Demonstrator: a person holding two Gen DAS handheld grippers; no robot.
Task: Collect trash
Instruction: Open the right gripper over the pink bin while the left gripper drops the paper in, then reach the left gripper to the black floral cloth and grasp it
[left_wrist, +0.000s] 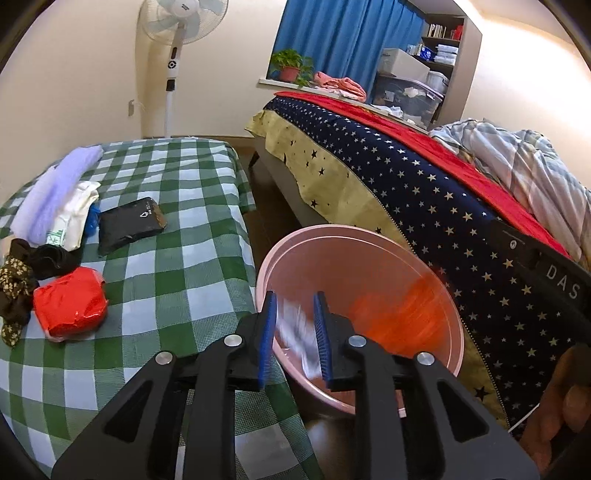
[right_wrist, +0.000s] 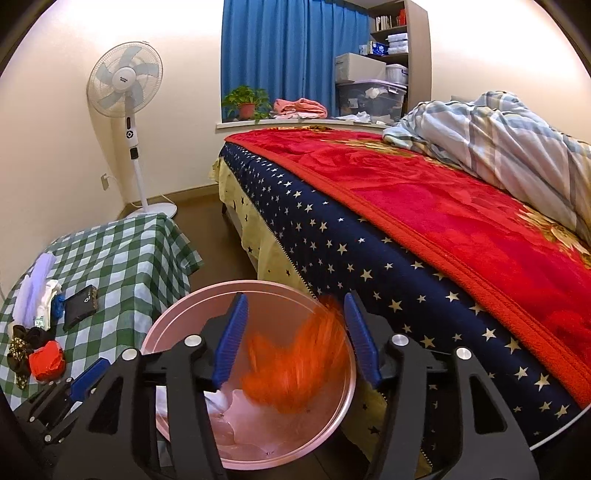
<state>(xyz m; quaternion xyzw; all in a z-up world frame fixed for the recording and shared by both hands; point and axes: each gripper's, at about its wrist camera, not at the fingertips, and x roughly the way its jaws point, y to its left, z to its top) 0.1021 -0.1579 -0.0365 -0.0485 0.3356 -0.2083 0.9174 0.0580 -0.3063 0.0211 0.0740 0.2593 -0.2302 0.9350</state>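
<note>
Pink bin stands between checkered table and bed.

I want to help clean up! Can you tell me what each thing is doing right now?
Left tongs: open, above the bin.
Right tongs: open, above the bin.
Pink bin: upright, uncovered.
Orange piece: blurred, inside the bin's rim.
White piece: blurred, between the left tongs' fingers.
Red packet: lying on the checked table.
Black pouch: lying flat.
</note>
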